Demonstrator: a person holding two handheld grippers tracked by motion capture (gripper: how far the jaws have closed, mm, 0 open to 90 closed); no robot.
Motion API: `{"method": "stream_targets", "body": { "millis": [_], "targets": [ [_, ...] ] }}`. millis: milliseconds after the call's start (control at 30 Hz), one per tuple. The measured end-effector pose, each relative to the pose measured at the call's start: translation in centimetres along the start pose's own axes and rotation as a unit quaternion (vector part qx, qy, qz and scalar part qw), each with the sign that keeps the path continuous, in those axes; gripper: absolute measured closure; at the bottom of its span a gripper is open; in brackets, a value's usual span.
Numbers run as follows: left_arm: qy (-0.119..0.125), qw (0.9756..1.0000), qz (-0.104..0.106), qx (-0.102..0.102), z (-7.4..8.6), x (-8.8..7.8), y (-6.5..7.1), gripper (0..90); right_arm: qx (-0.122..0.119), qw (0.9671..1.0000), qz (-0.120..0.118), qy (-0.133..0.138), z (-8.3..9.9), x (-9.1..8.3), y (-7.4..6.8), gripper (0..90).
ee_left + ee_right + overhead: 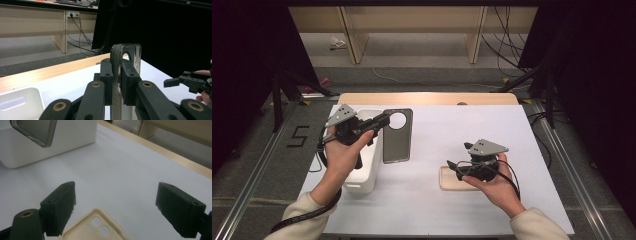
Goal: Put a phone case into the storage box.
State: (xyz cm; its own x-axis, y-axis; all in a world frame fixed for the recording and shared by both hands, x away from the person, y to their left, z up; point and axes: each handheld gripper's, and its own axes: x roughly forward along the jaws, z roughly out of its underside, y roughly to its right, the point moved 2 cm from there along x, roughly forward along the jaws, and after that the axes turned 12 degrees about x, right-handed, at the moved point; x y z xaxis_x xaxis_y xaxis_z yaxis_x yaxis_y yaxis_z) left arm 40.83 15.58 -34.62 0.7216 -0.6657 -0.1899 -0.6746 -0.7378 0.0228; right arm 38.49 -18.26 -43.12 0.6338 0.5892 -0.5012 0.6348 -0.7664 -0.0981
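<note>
While the left gripper [379,120] clamps the smoky translucent phone case [397,136] above the white rectangular plastic bin [368,172] at the table's left edge, the right gripper [116,207] hovers open over the cream phone case [100,227]; closing on it likely comes next.

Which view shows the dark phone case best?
High view: the dark phone case shows whole, round camera cutout included, clamped at its edge by the left gripper beside the white bin. Left gripper view gives it edge-on between the jaws; right gripper view catches one corner.

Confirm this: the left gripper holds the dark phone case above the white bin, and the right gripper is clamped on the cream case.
Wrong on the right gripper: in the right gripper view its jaws stand wide open above the cream case. The left gripper does hold the dark phone case by the white bin.
</note>
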Motion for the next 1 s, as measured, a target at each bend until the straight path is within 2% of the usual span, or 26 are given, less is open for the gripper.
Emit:
{"method": "stream_targets", "body": {
  "millis": [667,1000],
  "targets": [
    [0.021,0.9997,-0.012,-0.004,-1.1,-1.3,-1.4,81.4,0.003,1.0000,0.003,0.000,0.1,0.1,0.2,17.2],
    [0.020,0.9996,-0.019,0.004,-1.4,-1.7,-1.9,81.5,0.003,1.0000,0.004,0.000,0.0,0.0,0.2,17.3]
  ]
}}
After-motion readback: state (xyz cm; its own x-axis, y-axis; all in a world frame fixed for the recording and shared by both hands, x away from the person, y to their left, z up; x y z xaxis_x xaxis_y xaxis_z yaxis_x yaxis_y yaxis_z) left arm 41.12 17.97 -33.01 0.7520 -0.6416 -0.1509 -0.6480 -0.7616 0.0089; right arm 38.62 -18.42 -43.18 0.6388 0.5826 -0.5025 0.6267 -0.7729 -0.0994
